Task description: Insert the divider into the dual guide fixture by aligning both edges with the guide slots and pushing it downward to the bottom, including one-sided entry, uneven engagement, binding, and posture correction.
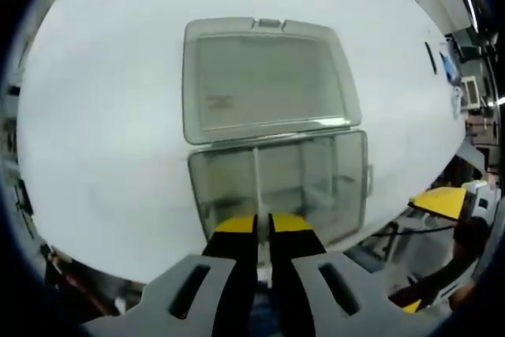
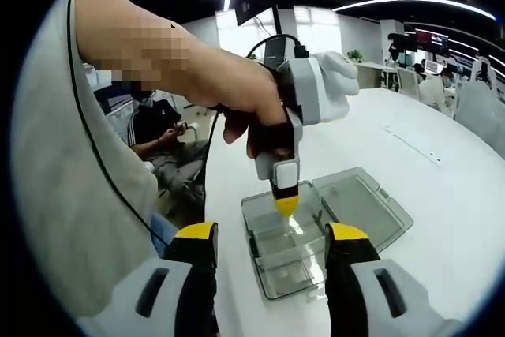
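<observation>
Yellow-tipped black jaws of the left gripper [image 1: 263,226] rise at the bottom of the left gripper view, drawn nearly together with only a narrow slit between them; whether a thin clear divider is pinched there cannot be told. They stand over the near edge of a clear plastic compartment box [image 1: 278,187], the guide fixture, which rests on a white table [image 1: 102,140]. A thin upright partition [image 1: 256,187] runs through the box in line with the jaws, with fainter walls to its right. The box's hinged transparent lid [image 1: 264,80] lies flat open on the table beyond it.

Wide apart stand the yellow-capped jaws of the right gripper [image 2: 272,244] in the right gripper view, with nothing between them. Between and beyond them sits the same clear box [image 2: 288,250] with its lid [image 2: 363,204] laid open to the right. A person's hand [image 2: 245,112] holds the left gripper [image 2: 286,204] tip-down, its yellow tip meeting the top of the box's far half. Behind, another person sits by the table.
</observation>
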Motion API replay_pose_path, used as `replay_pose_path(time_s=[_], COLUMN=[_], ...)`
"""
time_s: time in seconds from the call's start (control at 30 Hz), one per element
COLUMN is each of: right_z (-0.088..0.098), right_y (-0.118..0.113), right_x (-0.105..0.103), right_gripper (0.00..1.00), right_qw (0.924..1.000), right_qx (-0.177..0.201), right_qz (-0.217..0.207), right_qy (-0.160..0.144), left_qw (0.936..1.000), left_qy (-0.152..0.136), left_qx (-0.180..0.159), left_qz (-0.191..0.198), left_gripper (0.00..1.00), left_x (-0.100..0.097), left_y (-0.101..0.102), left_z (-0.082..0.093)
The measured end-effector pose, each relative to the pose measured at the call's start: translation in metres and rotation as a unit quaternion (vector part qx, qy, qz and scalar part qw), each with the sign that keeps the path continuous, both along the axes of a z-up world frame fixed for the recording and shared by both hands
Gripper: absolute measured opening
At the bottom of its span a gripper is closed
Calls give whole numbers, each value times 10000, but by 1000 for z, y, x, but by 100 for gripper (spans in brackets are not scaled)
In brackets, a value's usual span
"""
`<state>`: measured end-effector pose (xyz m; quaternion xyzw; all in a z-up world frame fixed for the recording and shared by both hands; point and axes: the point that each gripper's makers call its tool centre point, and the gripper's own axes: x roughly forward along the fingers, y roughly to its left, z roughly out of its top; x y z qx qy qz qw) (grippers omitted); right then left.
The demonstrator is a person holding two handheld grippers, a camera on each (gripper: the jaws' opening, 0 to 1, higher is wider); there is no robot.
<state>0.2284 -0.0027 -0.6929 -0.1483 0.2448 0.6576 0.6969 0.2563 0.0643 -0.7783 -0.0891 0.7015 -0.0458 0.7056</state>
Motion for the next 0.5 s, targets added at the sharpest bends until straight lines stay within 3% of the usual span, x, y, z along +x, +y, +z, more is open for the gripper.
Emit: replay_pose_path(time_s=[0.5], right_z=[-1], right_y=[-1], right_x=[0], right_gripper=[51], right_qw=[10000], right_qx=[-36], right_qz=[38], right_qy=[6], left_qw=[9984], left_qy=[-13], left_qx=[341], left_qz=[-441], left_gripper=[2], left_x=[1], left_y=[-3], left_z=[-3])
